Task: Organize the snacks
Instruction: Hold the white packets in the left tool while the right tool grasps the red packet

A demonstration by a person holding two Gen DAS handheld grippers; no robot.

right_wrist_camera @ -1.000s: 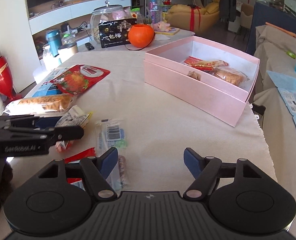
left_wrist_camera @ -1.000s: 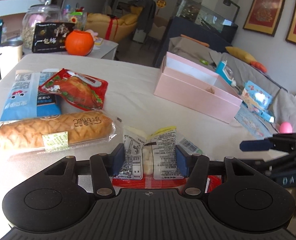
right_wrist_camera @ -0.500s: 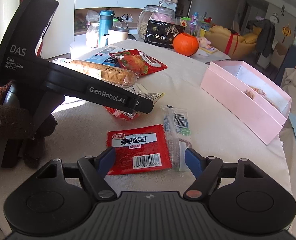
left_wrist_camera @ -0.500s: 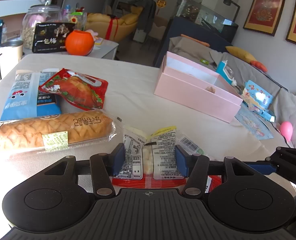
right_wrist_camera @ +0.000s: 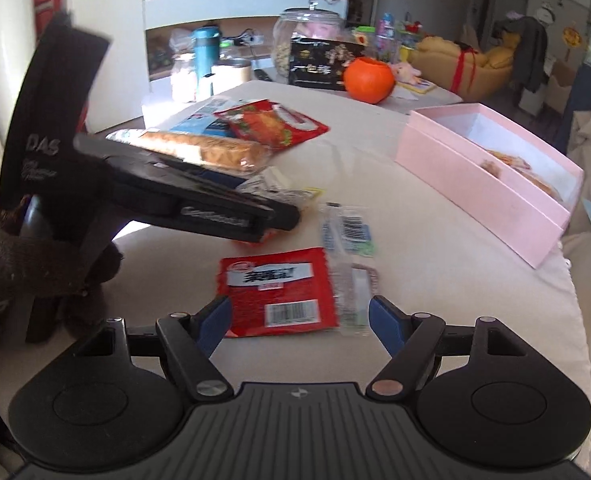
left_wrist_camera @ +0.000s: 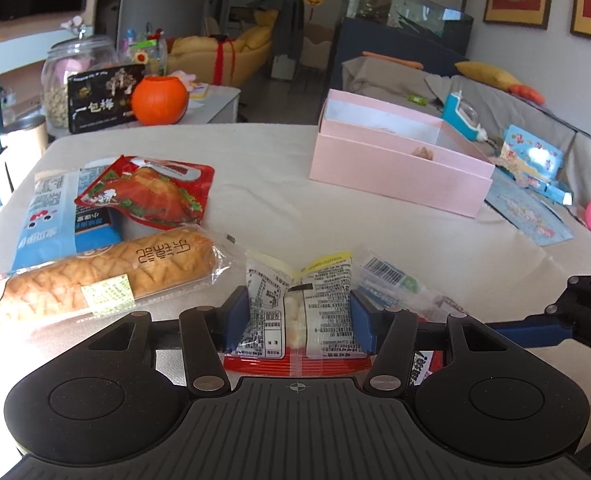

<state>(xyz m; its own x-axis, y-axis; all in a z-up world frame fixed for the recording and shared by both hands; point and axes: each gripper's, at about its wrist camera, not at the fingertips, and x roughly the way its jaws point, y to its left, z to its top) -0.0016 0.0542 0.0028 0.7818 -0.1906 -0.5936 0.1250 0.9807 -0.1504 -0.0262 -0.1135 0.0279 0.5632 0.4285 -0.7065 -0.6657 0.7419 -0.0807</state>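
Observation:
My left gripper (left_wrist_camera: 299, 320) is shut on a white snack packet (left_wrist_camera: 299, 304) with black print and a yellow corner, its blue pads pressing both sides. That packet lies over a red wrapper (left_wrist_camera: 295, 364) on the cloth. My right gripper (right_wrist_camera: 301, 320) stands open low over the table. A flat red packet (right_wrist_camera: 275, 292) and a clear packet with a barcode (right_wrist_camera: 349, 264) lie between and just ahead of its fingers, untouched. The open pink box (right_wrist_camera: 483, 196) sits at the right with a few snacks inside. From the right wrist, the left gripper (right_wrist_camera: 279, 220) slants down onto its packet.
A wrapped bread loaf (left_wrist_camera: 95, 276), a red chicken packet (left_wrist_camera: 151, 196) and a blue-white bag (left_wrist_camera: 55, 208) lie at the left. Behind stand an orange pot (left_wrist_camera: 159, 100), a black box (left_wrist_camera: 103, 100) and a glass jar (left_wrist_camera: 75, 68). A gloved hand (right_wrist_camera: 35, 256) holds the left gripper.
My right gripper swung left, away from the pink box, and rolled; the red packet and clear packet now lie between its fingers. The left gripper keeps its hold and has barely shifted.

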